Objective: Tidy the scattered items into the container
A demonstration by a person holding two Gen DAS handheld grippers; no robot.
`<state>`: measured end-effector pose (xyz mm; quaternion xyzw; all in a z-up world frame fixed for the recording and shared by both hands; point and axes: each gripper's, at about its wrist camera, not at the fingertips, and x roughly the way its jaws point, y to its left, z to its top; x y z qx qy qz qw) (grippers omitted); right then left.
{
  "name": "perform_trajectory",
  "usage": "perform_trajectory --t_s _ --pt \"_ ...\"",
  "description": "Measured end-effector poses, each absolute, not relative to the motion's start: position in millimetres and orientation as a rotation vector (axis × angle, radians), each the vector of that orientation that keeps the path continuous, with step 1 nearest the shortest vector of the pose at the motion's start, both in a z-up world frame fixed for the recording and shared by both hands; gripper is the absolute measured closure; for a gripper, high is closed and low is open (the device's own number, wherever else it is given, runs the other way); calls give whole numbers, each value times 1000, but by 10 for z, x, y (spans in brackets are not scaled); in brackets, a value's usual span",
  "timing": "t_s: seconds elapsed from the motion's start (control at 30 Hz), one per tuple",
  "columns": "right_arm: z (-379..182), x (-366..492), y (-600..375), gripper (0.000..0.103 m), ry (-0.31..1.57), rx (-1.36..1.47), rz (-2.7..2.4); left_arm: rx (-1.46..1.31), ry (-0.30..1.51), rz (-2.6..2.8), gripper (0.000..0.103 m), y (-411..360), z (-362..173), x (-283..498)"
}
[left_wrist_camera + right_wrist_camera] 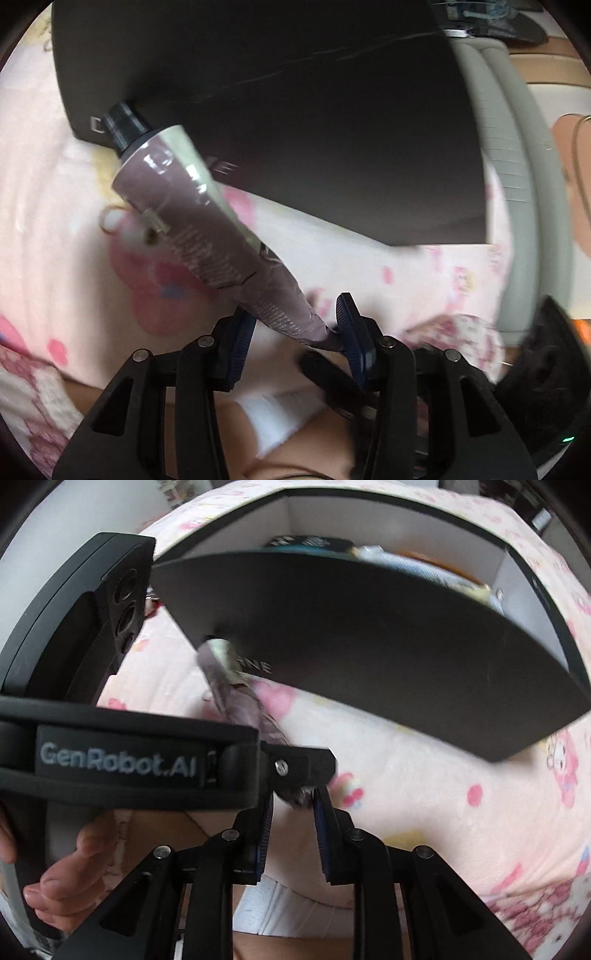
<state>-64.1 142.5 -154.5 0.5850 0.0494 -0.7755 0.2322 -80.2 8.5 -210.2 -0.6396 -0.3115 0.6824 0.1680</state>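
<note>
A mauve squeeze tube [192, 225] with a black cap juts forward from my left gripper [295, 328], which is shut on its crimped end, cap toward the black box [295, 122]. In the right wrist view the same tube [236, 694] runs toward the box [351, 638]. The box is open on top, white inside, with several items in it [424, 568]. My right gripper [293, 816] is open just behind the tube's tail, below the left gripper's body [118, 760].
The box sits on a pink cartoon-print blanket [424, 812]. A pale grey ribbed cushion [517, 155] lies right of the box. The person's hand [70, 878] grips the left tool at lower left.
</note>
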Motion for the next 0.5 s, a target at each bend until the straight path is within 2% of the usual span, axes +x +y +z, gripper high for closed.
perform_trajectory --t_s 0.1,0.23,0.5 --pt "-1498 -685 1554 84 -18 1592 -2118 -1821 -964 1897 58 0 -2180 -808" --pt "-1561 -777 1766 84 -240 1632 -2095 -1831 -969 1878 57 -60 -2152 -791" --pt "-1670 -775 1758 84 -400 1585 -2014 -1881 -971 1902 51 -430 -1984 -730"
